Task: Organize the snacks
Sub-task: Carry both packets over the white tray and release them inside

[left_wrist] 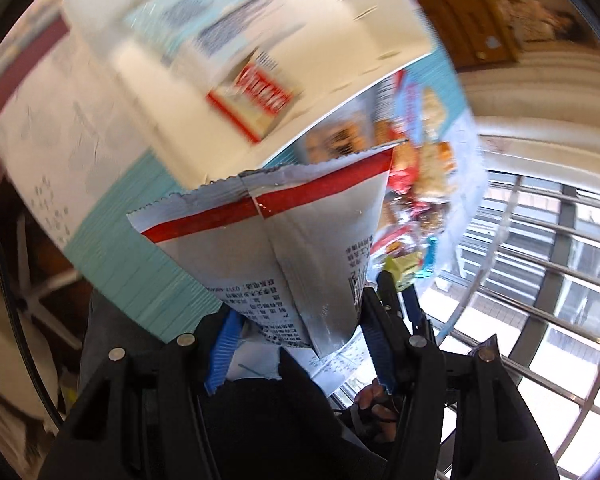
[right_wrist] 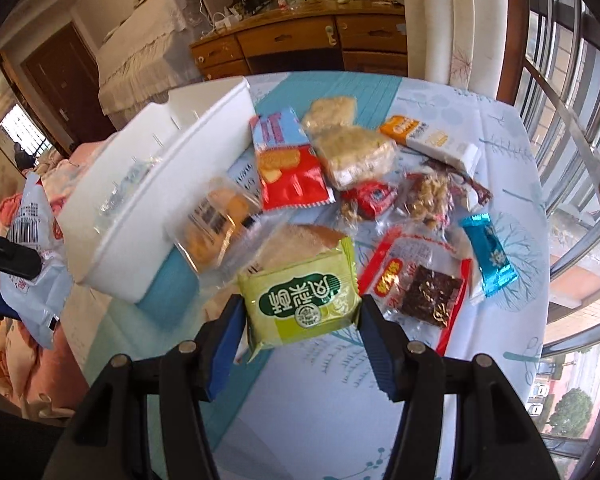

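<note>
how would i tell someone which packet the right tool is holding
Start at the white bin on the table's left, then come toward the camera past the loose snacks. The green packet sits pinched between the blue pads of the right tool. It is the only lime-green wrapper, with a dark green oval label.

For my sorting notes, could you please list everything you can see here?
Green snack packet: one, green, held between the right gripper's pads.
Silver packet: one, silver with a red stripe, held in the left gripper.
White bin: one, white, left on the table.
Loose snacks: about ten, mixed colours, on the tablecloth, among them a blue wrapper.
Left gripper: black, blue pads.
Right gripper: black, blue pads.
</note>
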`<move>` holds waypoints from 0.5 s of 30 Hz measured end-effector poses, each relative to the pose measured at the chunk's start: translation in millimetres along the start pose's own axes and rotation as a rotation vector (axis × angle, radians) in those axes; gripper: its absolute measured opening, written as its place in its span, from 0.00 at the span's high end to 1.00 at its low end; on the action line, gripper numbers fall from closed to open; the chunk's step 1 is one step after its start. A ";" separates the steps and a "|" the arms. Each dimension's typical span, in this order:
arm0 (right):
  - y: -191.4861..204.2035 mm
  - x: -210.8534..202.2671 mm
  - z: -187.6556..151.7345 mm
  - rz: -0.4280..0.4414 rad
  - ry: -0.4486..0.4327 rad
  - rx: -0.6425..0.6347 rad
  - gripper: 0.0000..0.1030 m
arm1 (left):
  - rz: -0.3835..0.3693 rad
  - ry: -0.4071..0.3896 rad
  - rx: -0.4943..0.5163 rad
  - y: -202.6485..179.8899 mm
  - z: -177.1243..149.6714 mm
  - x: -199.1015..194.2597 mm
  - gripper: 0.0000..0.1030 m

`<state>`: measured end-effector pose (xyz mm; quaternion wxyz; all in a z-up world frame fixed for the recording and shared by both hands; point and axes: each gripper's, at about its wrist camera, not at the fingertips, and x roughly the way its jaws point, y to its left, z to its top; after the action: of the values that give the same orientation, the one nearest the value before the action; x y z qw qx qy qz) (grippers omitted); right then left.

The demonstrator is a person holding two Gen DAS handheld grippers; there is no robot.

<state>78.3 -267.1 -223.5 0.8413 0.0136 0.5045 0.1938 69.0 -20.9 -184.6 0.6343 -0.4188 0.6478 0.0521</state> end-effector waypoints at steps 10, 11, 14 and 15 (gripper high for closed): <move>35.0 -16.7 30.9 0.075 -0.052 0.071 0.44 | 0.022 -0.167 0.247 -29.5 14.2 -63.0 0.46; 39.8 -17.3 33.6 0.078 -0.052 0.074 0.44 | 0.023 -0.182 0.271 -30.4 16.5 -67.9 0.46; 55.5 -20.0 41.6 0.093 -0.055 0.094 0.44 | 0.041 -0.238 0.349 -33.3 23.1 -80.2 0.46; 60.0 -20.3 43.9 0.104 -0.058 0.103 0.44 | 0.047 -0.250 0.372 -34.2 24.8 -84.7 0.46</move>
<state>88.5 -211.0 -171.8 0.8425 0.0887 0.4880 0.2104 96.0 12.3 -100.2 0.7747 -0.2694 0.5721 -0.0020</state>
